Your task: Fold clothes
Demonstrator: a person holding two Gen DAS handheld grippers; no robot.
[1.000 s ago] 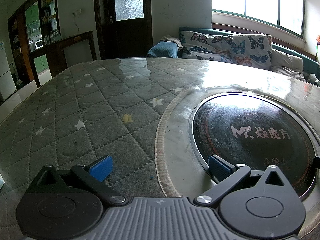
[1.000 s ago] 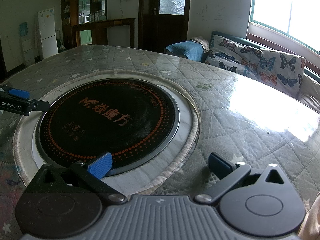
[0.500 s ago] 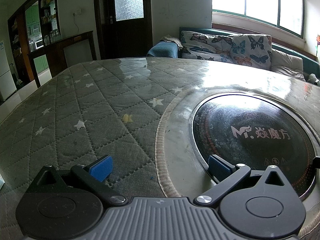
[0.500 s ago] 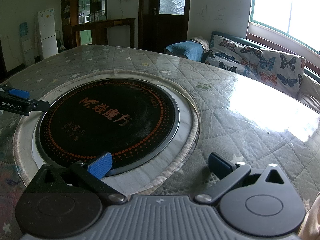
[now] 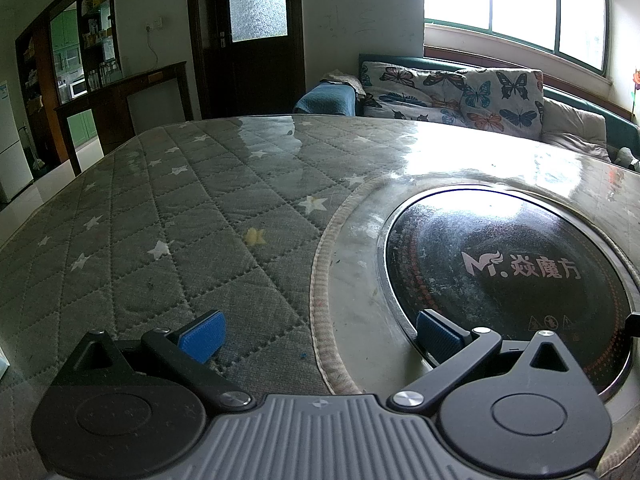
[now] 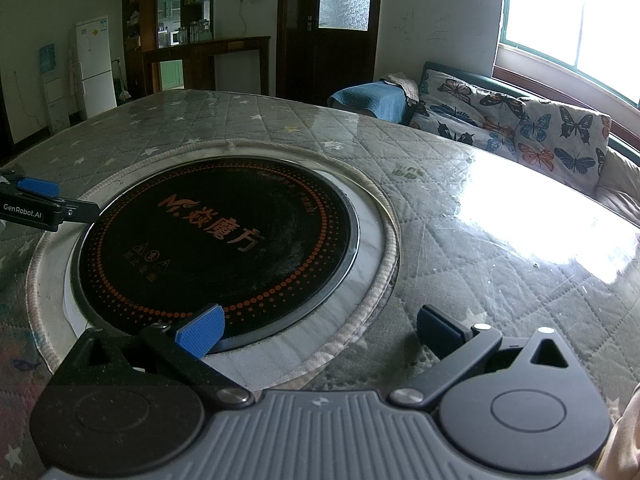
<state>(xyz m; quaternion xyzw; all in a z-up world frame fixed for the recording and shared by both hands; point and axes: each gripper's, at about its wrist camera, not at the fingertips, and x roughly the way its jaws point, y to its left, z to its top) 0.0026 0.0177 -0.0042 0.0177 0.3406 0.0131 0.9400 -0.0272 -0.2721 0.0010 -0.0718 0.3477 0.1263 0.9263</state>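
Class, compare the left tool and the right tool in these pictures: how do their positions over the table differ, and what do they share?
The left tool spans the quilted cover and the cooktop's pale rim; the right tool spans that cooktop's near edge and the quilting on its other side. Only the left tool is seen by the other's camera. Both are open, holding nothing.

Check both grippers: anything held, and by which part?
Nothing held. The left gripper and the right gripper both have their fingers spread wide with only the quilted table cover showing between them. No clothing in view.
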